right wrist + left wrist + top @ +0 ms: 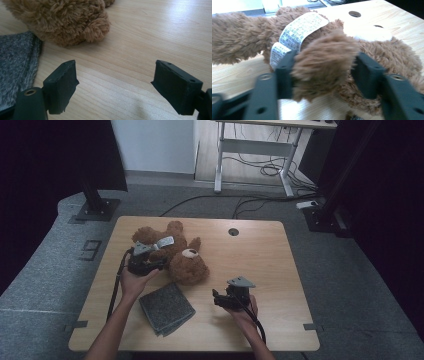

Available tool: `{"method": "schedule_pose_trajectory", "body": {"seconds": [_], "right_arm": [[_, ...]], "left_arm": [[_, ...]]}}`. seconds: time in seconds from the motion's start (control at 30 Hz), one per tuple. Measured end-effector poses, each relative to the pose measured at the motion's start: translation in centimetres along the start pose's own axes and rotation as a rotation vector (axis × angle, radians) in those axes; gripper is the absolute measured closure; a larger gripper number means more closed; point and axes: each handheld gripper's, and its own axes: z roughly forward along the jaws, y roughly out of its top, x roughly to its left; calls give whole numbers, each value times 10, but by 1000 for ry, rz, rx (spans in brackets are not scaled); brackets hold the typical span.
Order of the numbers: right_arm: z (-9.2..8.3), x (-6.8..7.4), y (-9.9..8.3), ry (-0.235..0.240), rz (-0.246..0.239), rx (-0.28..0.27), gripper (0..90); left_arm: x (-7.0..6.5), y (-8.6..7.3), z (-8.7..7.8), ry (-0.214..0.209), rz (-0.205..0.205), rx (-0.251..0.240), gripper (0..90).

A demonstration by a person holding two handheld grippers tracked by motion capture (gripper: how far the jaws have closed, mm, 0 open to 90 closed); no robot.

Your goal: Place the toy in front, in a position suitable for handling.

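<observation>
From above, we see the brown plush teddy bear lying on the wooden table, left gripper at it, right gripper apart. Left gripper view: our jaws pinch a furry limb beside the white fabric label. Right gripper view: jaws spread over bare wood, folded grey felt cloth nearby.

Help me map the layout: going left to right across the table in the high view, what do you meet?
Left gripper → teddy bear → right gripper. The grey cloth overlaps them in the order, so it is left out.
</observation>
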Motion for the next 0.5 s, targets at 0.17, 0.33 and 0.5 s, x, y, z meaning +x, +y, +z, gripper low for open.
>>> {"method": "schedule_pose_trajectory", "body": {"seconds": [0.17,0.33,0.5], "right_arm": [[1,13,4,35,0,-19,202],[6,32,12,58,-24,-32,215],[15,50,26,99,-31,-43,218]], "left_arm": [[-2,0,-1,-40,-2,3,639],[-3,1,-1,-43,-2,12,680],[-4,1,-1,-50,-10,10,711]]}}
